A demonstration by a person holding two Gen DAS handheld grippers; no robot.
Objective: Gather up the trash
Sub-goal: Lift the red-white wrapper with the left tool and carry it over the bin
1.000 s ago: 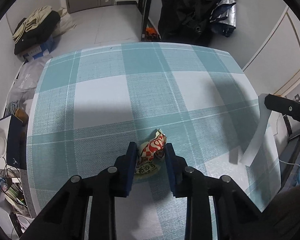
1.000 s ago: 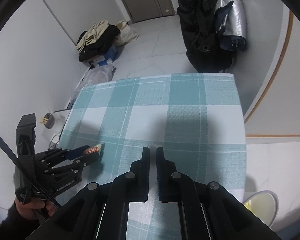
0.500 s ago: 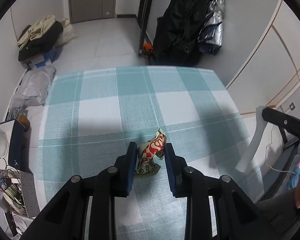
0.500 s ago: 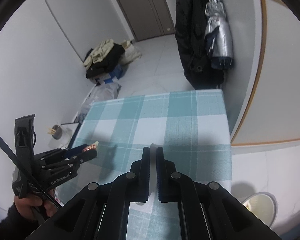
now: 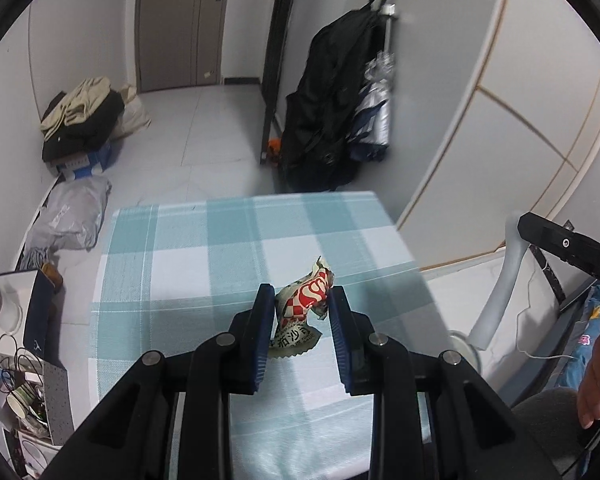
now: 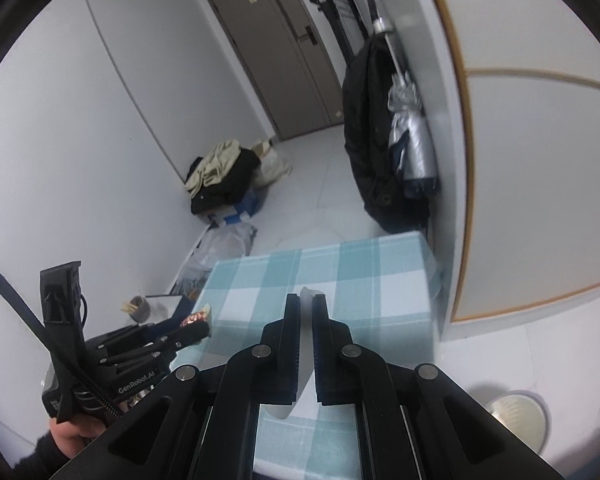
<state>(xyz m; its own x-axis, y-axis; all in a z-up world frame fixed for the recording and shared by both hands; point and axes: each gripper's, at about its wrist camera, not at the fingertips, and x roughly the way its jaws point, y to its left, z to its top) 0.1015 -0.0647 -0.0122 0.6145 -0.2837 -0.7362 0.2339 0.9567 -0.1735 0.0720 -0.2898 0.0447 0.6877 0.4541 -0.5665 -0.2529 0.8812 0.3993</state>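
The left gripper [image 5: 300, 312] is clamped on a crumpled red-and-white wrapper [image 5: 305, 299], held above the checked tablecloth [image 5: 220, 264]. The right gripper [image 6: 307, 312], its fingers pinched on a white strip [image 6: 305, 344], hangs over the table's near right part, with bare cloth running to the far edge.

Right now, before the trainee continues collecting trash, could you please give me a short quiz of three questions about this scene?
1. Multiple choice: what is between the fingers of the left gripper?
A) a paper cup
B) a crumpled red-and-white wrapper
C) a coil of cable
2. True or false: the right gripper is closed on nothing.
3. Short answer: what pattern and colours does the tablecloth show?

Key:
1. B.
2. False: it pinches a white strip, which hangs down from it in the left wrist view.
3. Checks in teal and white.
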